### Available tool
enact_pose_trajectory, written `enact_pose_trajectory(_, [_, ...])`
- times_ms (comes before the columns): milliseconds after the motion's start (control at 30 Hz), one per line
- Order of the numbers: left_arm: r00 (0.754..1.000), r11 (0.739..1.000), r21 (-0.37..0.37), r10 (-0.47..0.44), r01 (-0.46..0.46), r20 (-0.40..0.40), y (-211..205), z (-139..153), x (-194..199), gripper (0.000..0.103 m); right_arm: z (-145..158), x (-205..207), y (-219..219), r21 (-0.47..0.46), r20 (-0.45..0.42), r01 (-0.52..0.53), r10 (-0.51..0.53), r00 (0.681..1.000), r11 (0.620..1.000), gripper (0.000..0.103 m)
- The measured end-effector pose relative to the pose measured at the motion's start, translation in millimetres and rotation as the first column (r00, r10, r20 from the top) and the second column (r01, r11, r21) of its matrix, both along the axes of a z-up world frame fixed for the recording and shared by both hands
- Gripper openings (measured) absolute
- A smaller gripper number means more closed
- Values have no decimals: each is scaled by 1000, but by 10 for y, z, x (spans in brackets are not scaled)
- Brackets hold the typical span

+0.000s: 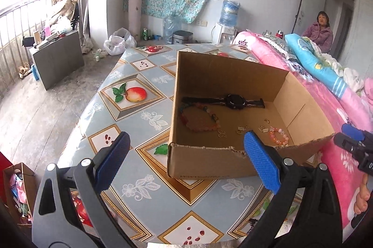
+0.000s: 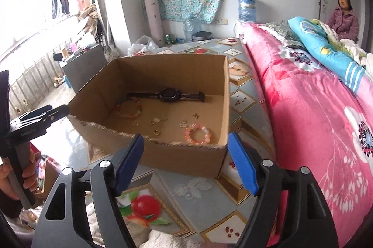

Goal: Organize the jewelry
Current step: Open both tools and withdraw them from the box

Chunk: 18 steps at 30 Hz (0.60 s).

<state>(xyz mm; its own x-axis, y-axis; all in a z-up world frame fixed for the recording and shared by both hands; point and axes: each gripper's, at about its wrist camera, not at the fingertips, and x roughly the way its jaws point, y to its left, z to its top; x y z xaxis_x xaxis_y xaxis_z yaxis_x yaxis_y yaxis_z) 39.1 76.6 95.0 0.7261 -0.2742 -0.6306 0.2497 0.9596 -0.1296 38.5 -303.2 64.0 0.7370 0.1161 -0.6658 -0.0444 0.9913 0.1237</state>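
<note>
An open cardboard box (image 1: 223, 75) (image 2: 228, 94) stands on the table. Inside lie a black watch (image 1: 234, 101) (image 2: 169, 94), a multicoloured bead bracelet (image 1: 199, 118) (image 2: 129, 108), an orange-pink bead bracelet (image 1: 278, 136) (image 2: 197, 134) and several small gold pieces (image 1: 242, 130) (image 2: 156, 121). My left gripper (image 1: 186, 161) is open and empty, in front of the box's near wall. My right gripper (image 2: 186, 164) is open and empty, just before the box's near right corner. The right gripper shows at the right edge of the left wrist view (image 1: 354, 143); the left one shows at the left of the right wrist view (image 2: 39, 120).
The table has a fruit-patterned cloth (image 1: 130, 94) (image 2: 186, 196). A bed with a pink floral quilt (image 1: 326, 108) (image 2: 314, 108) borders the table on the right. A person (image 1: 320, 31) (image 2: 342, 17) sits at the far right. A grey cabinet (image 1: 58, 57) stands on the floor at left.
</note>
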Motion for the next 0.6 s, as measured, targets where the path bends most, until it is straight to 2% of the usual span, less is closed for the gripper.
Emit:
enact_pose_trajectory(100, [1000,999,15,30,-30,9,-17,22,-127,95,-85,-114,128,17,-58,-26,27,998,1000,79])
enact_pose_trajectory(267, [997,991,115,71,-73,24,-146,-23,-255,95,-319,-135,317,-5,-160,-27,25,987,1000,84])
enact_pose_trajectory(333, [997,986,150,73,-72,-2,-220,-79,-257,95,-396,-98,363,-15,-194,-20,16,981,1000,85])
enact_pose_trajectory(467, [991,987,125,113,-104,-67,-254,-176,-201,95,-478,-49,360,-30,-222,19,-26,975,999,89])
enact_pose_trajectory(600, [983,978,189,115,-87,-141,-356,-266,-82,95,-496,29,324,-51,-232,70,-79,969,996,93])
